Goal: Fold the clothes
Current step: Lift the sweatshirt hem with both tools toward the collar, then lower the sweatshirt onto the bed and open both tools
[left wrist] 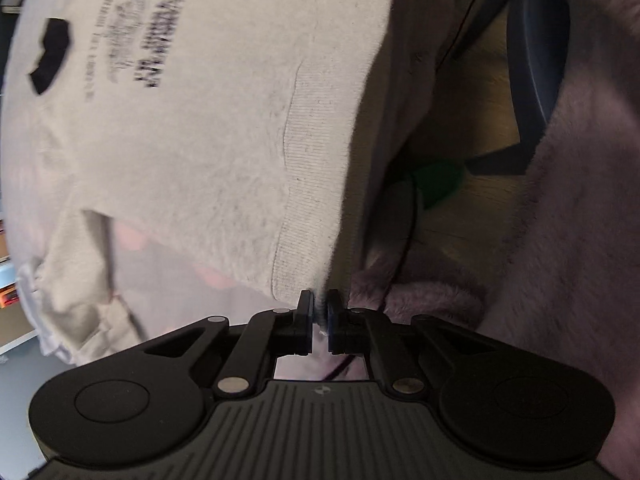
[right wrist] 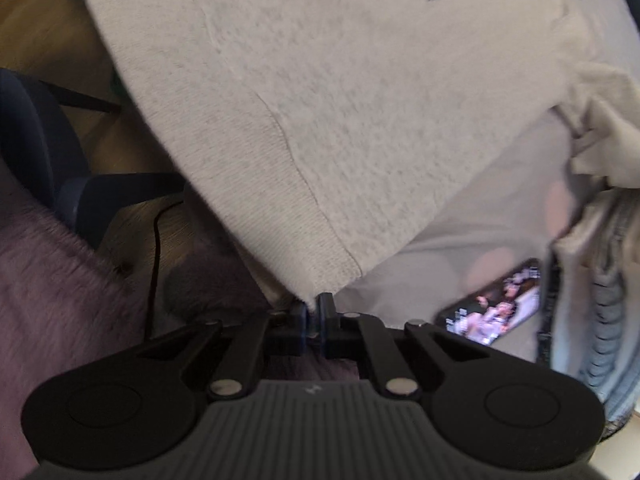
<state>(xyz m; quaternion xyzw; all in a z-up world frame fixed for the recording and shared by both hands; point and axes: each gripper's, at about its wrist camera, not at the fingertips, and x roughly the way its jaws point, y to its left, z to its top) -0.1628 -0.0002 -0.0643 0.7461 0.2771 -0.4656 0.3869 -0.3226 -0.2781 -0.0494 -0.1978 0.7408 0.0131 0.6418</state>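
1. Left claw (left wrist: 319,314) was pressed together, pinching the ribbed hem corner of a pale grey sweatshirt (left wrist: 208,112).
2. Right claw (right wrist: 312,316) was likewise clamped on the hem (right wrist: 320,236), at the other corner, as far as I could tell.
3. The sweatshirt hung stretched between the two claws, lifted clear of the surface, its dark printed text (left wrist: 152,52) facing the cameras. A sleeve (left wrist: 80,280) drooped bunched at the side.
4. Below it lay a light sheet with pink spots (right wrist: 472,248), with a lit phone (right wrist: 492,308) resting on it. A fuzzy purple blanket (left wrist: 560,240) and a blue chair (right wrist: 36,152) showed off to the side.
5. Step in hand, my guess: carrying the garment by the hem, either to spread it flat or to bring the hem over for a fold. The pictures fit both.
6. Whatever came next would need both grips kept firm, the hem level and taut, and the phone avoided.
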